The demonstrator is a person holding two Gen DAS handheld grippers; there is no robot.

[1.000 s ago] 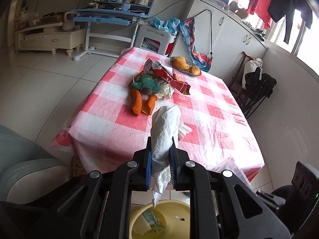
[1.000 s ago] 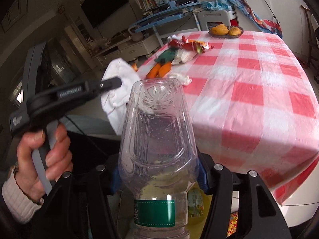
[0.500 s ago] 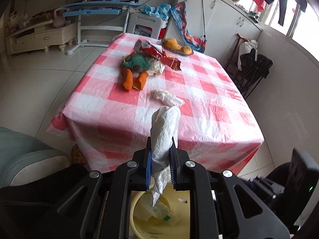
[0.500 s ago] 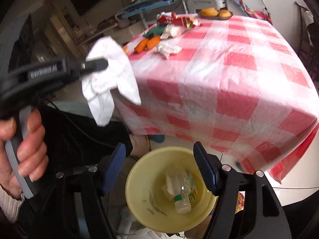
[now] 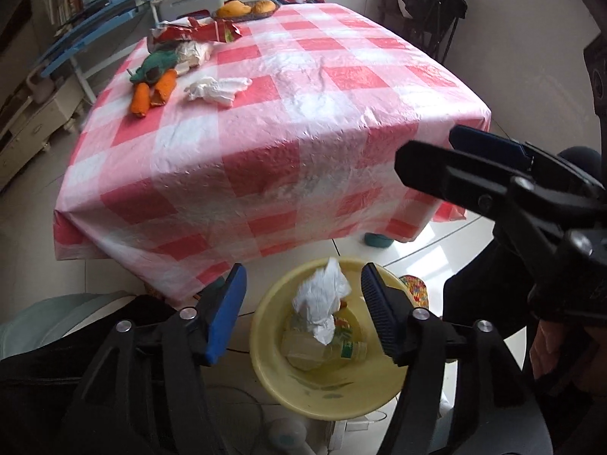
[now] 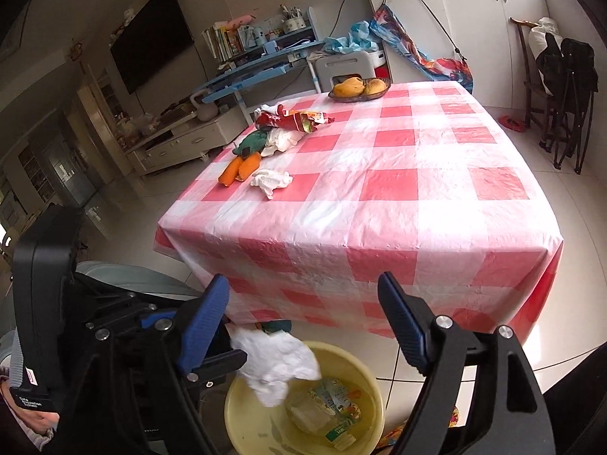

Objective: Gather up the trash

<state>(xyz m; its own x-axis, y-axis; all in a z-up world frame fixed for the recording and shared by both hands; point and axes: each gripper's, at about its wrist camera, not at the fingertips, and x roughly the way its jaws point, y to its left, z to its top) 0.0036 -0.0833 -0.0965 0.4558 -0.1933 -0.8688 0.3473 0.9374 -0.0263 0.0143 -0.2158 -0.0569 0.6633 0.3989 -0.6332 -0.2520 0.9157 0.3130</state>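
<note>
Red-and-white checked plastic covered the tabletop [image 6: 398,197], the largest thing in sight, and it carried what had not yet been collected: a crumpled white tissue [image 6: 271,181] near the left edge, a carrot-shaped plush toy [image 6: 242,163] just beyond it, a torn red snack wrapper [image 6: 292,118] farther back, and a fruit basket [image 6: 358,89] at the far end, which was probably not trash.

Below the near edge of the tabletop stood a yellow basin [image 5: 265,341] on the floor, serving as the bin, so that anything carried off the edge could simply be dropped. It already held a clear plastic bottle [image 5: 322,349] lying on its side.

Both tools were poised over that basin. The left gripper [image 5: 301,303] had its jaws spread wide, and a wad of white tissue paper [image 5: 322,299] sat between and below them, apparently just let go and landing on the bottle. The right gripper [image 6: 303,322] was likewise released and empty, its blue pads apart.

Judging by the leftovers, the job was partly done; the loose tissue nearest the edge looked like the easiest next pick.
</note>
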